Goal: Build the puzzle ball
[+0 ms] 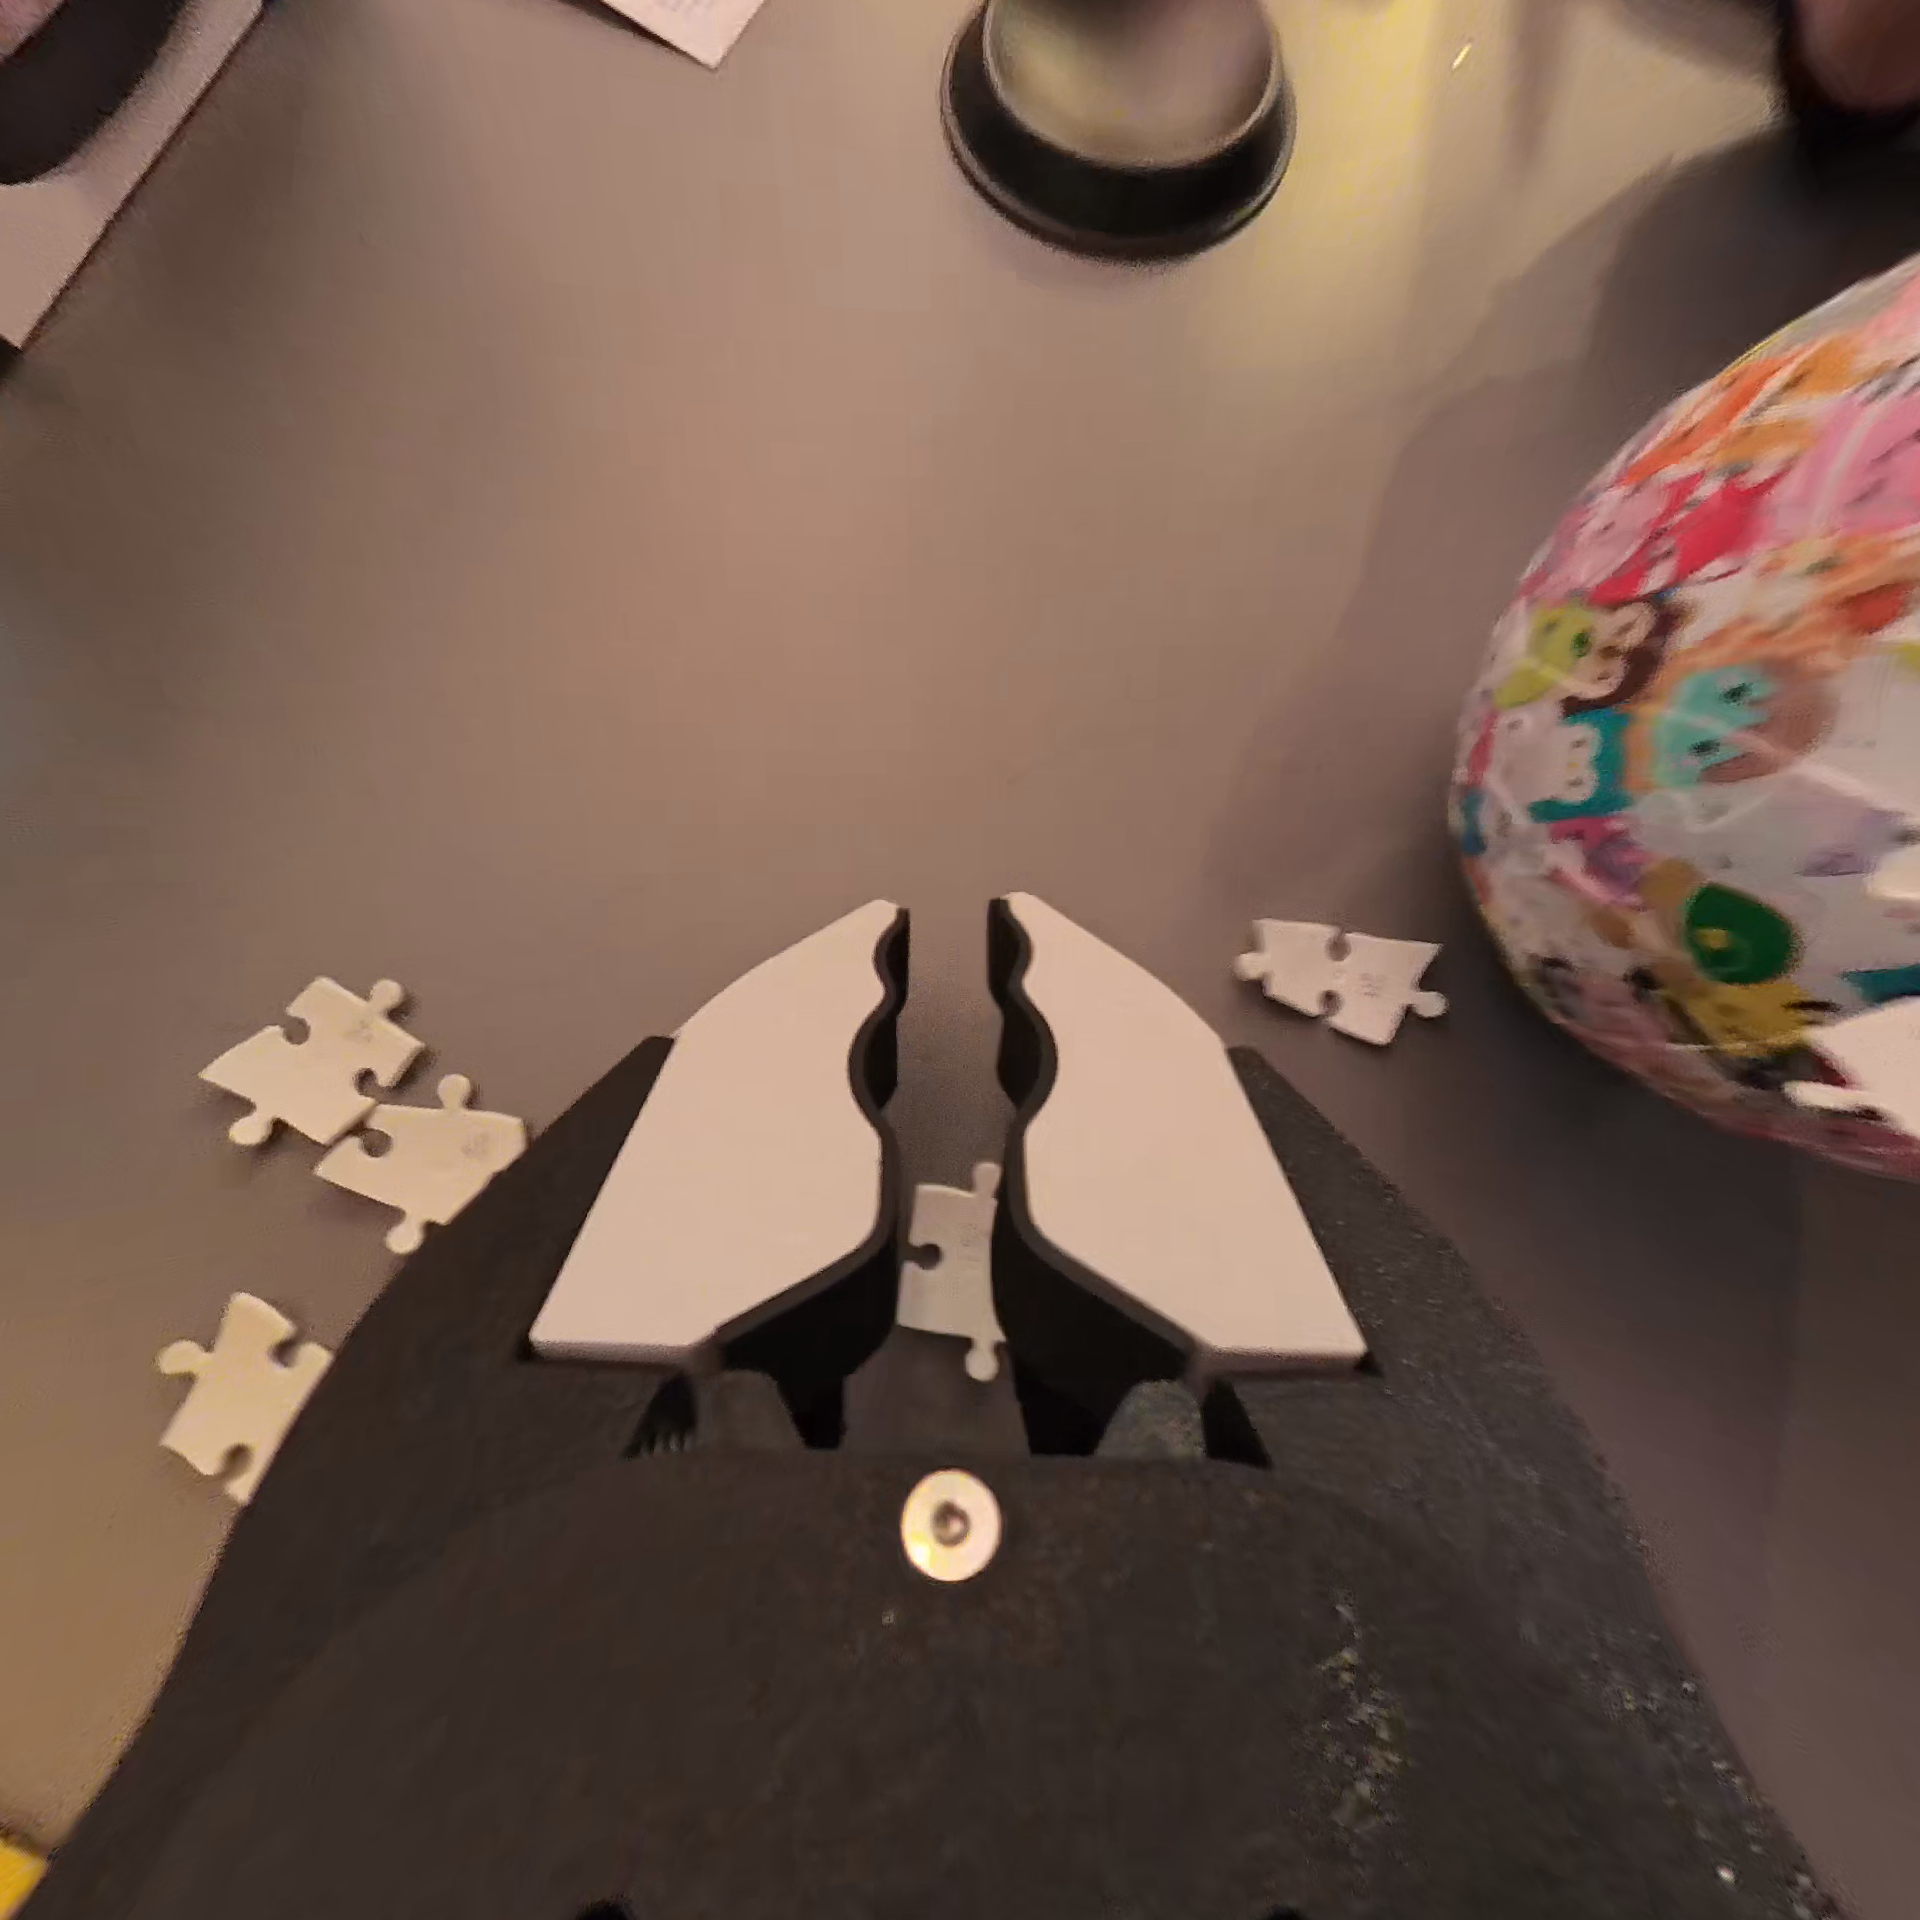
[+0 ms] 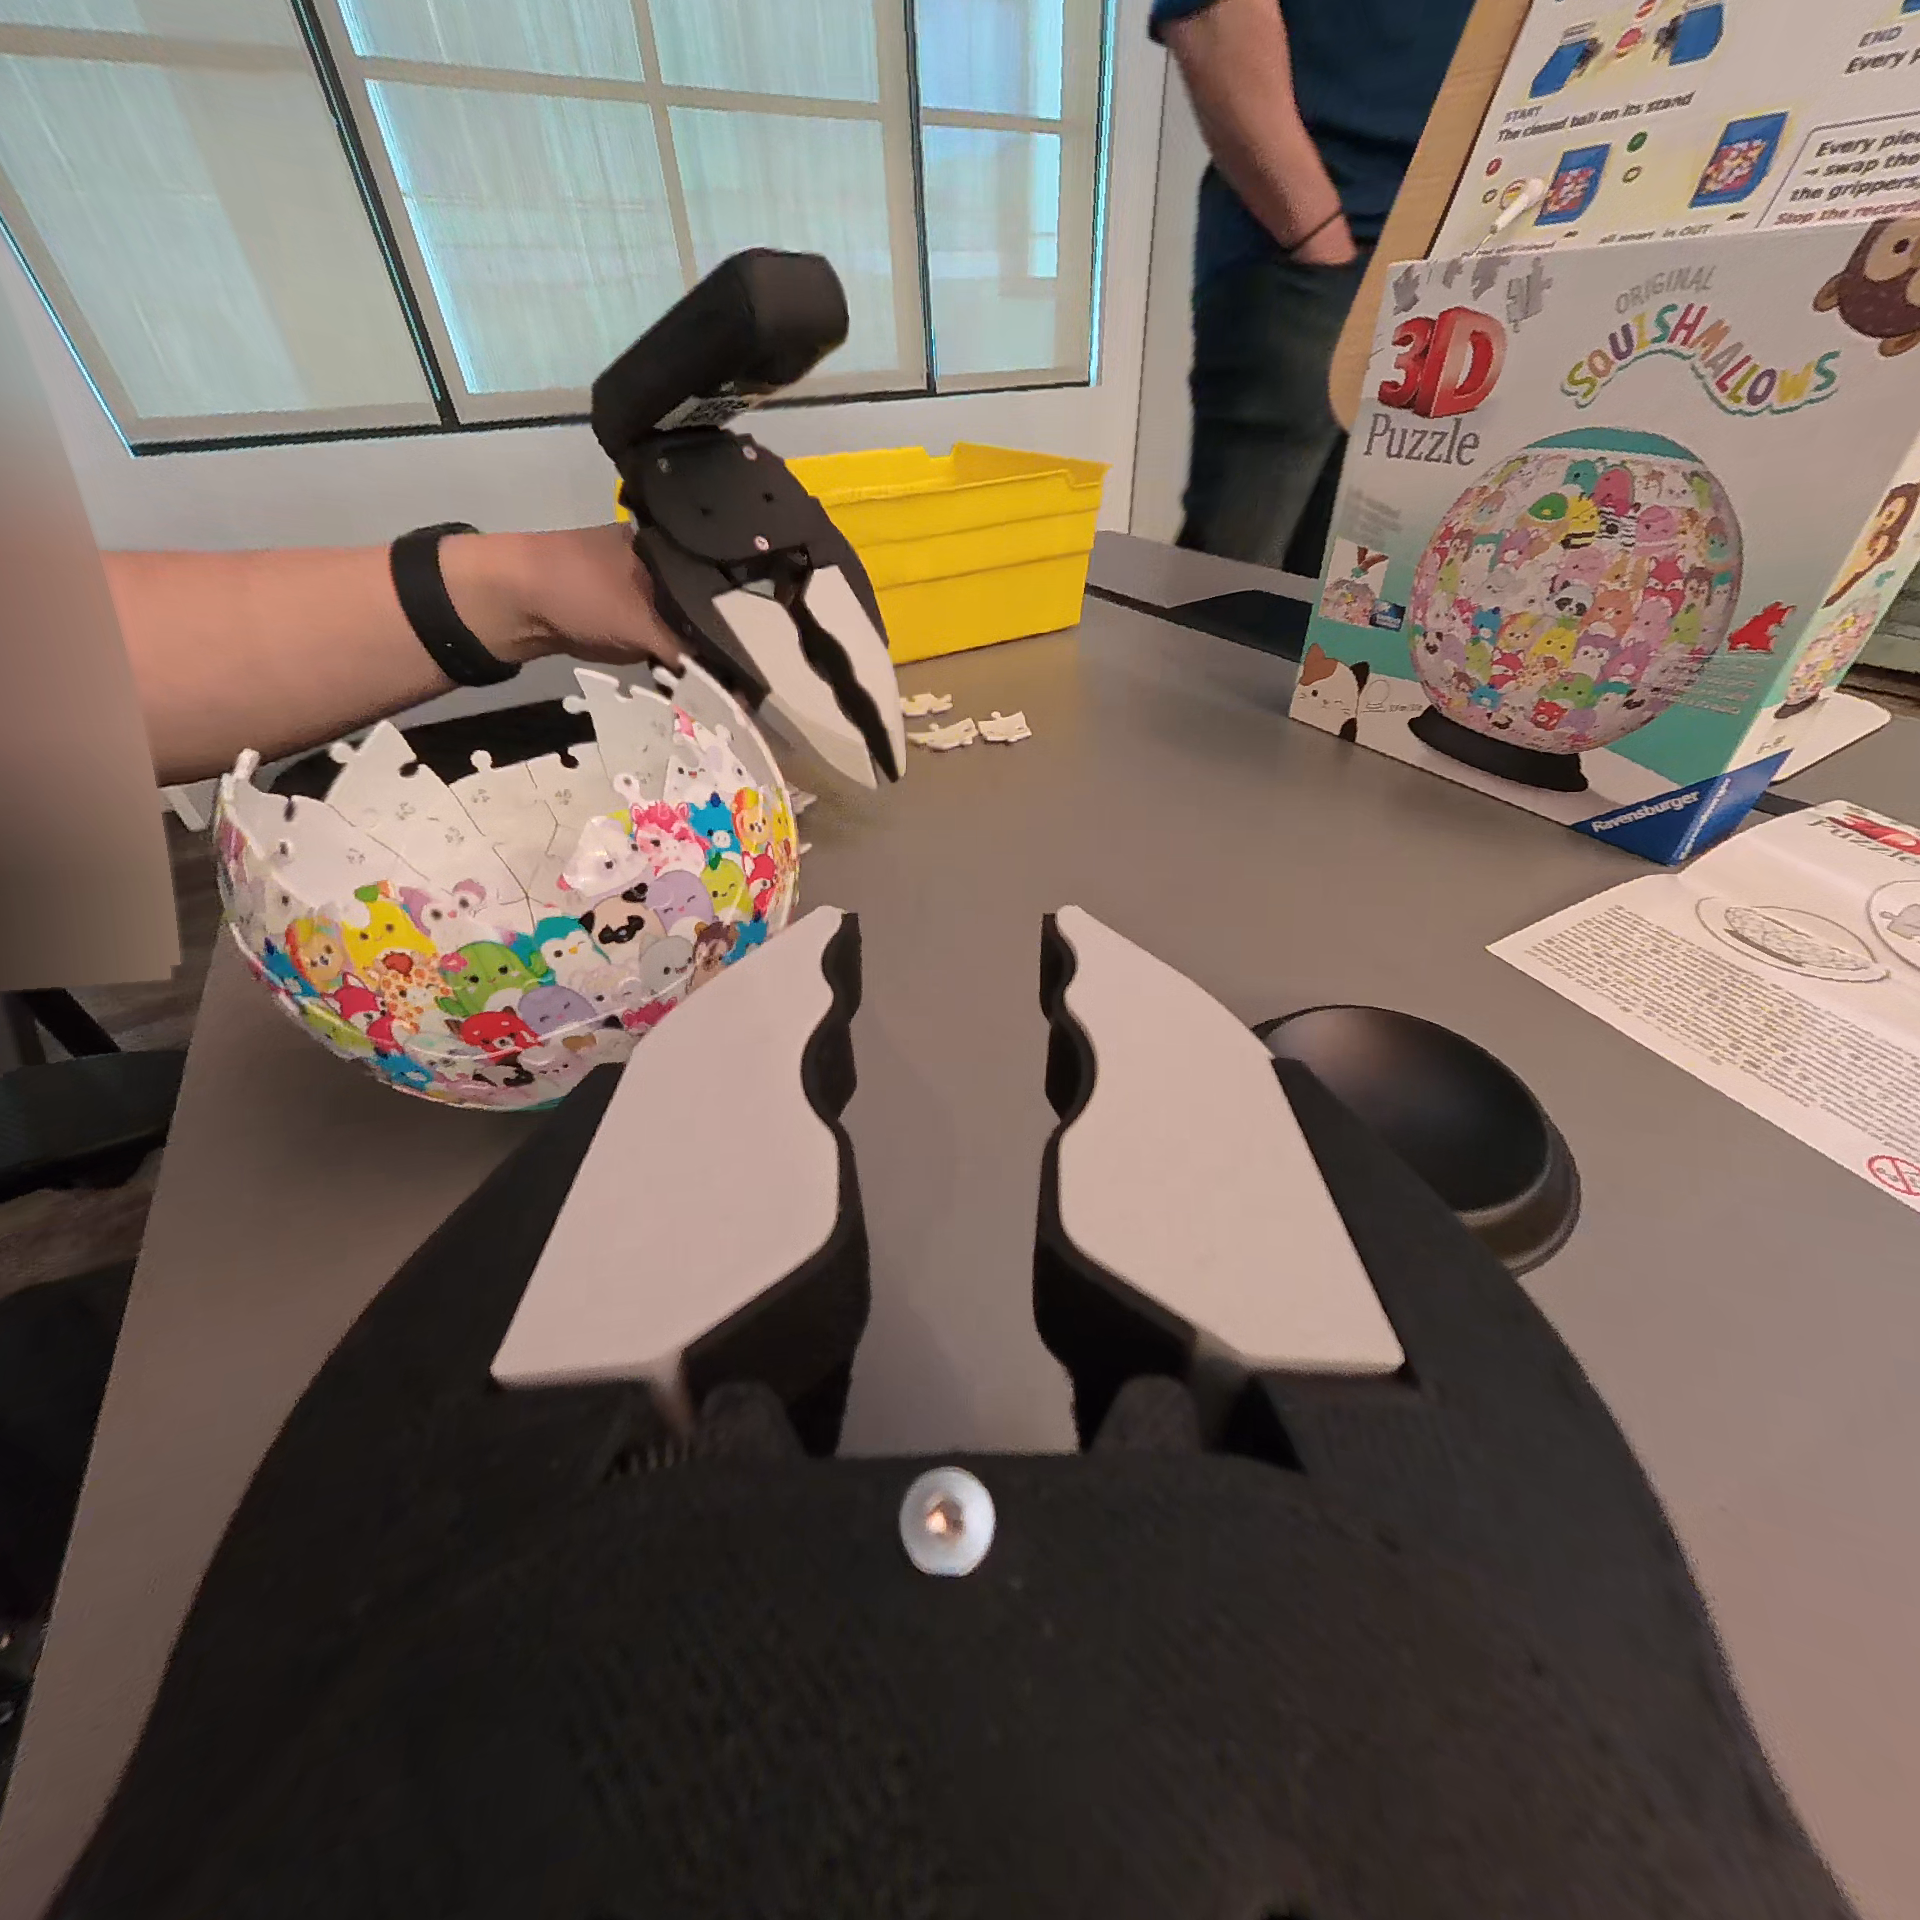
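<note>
The half-built puzzle ball (image 2: 499, 935) lies on the grey table as an open, colourful shell with a jagged rim and a white inside. It also shows at the right of the left wrist view (image 1: 1714, 779). My left gripper (image 1: 949, 920) points down at the table just right of the shell, its fingers a narrow gap apart and empty; it also shows in the right wrist view (image 2: 878, 753). One white piece (image 1: 951, 1262) lies on the table under it, seen through the gap. Loose face-down pieces lie to its left (image 1: 312, 1039) and right (image 1: 1340, 977). My right gripper (image 2: 951, 935) is open and empty above the table.
The black round stand (image 2: 1455, 1122) sits right of my right gripper and shows in the left wrist view (image 1: 1117, 125). The puzzle box (image 2: 1558, 571) and an instruction sheet (image 2: 1745, 987) are at the right. A yellow bin (image 2: 966, 540) stands at the back. A person (image 2: 1278, 260) stands behind the table. One gripper's finger ends stand about 20 cm off the other's. From my left tips it is roughly 7 cm to the white piece (image 1: 951, 1262); from my right, 25 cm.
</note>
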`<control>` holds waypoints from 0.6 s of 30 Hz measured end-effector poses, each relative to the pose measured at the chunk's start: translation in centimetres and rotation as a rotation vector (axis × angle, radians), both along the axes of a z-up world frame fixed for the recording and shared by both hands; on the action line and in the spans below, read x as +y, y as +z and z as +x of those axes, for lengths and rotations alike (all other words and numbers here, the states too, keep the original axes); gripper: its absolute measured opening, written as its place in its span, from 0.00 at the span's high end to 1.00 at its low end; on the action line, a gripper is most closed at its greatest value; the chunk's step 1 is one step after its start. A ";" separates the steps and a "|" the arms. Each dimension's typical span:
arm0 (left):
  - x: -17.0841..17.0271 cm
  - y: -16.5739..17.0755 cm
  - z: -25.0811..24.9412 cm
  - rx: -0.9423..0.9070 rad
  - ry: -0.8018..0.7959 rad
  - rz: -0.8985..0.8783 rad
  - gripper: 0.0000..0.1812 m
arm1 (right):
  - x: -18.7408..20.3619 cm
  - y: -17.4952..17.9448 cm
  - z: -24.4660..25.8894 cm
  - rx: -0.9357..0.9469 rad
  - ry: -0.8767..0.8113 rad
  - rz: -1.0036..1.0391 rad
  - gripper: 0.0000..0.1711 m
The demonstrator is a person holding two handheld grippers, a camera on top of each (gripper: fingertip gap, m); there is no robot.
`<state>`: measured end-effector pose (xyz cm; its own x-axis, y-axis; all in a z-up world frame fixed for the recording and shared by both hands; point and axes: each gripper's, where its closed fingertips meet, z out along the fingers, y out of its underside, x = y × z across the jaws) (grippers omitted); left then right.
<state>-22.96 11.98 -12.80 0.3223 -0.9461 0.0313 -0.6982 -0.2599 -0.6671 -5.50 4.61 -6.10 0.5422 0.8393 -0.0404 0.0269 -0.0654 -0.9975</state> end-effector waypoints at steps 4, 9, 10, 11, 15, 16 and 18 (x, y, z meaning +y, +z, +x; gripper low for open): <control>-1.9 1.0 0.0 -0.009 -0.059 -0.022 0.86 | 0.2 0.2 0.3 0.037 0.001 -0.021 0.80; -4.0 -0.1 0.2 0.102 -0.212 0.044 0.82 | 0.4 0.5 0.6 0.067 -0.009 -0.018 0.80; -4.4 -0.2 0.4 0.101 -0.239 0.033 0.80 | 0.5 0.5 0.7 0.075 -0.010 -0.022 0.80; -5.0 -0.3 0.8 0.093 -0.273 0.010 0.78 | 0.6 0.5 0.7 0.083 -0.008 -0.030 0.80; -7.1 -0.9 1.6 0.100 -0.422 0.035 0.70 | 1.0 0.1 0.6 0.088 0.000 -0.063 0.80; -7.3 -1.4 1.5 0.123 -0.445 0.038 0.68 | 1.0 0.0 0.6 0.082 -0.002 -0.060 0.80; -7.9 -2.2 1.5 0.137 -0.477 0.014 0.67 | 0.9 0.0 0.6 0.076 -0.003 -0.055 0.80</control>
<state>-21.42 4.10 -14.95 -0.1468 -0.9892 0.0051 -0.8185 0.1186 -0.5621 -4.90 5.51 -6.09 0.5386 0.8329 -0.1273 -0.0494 -0.1196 -0.9916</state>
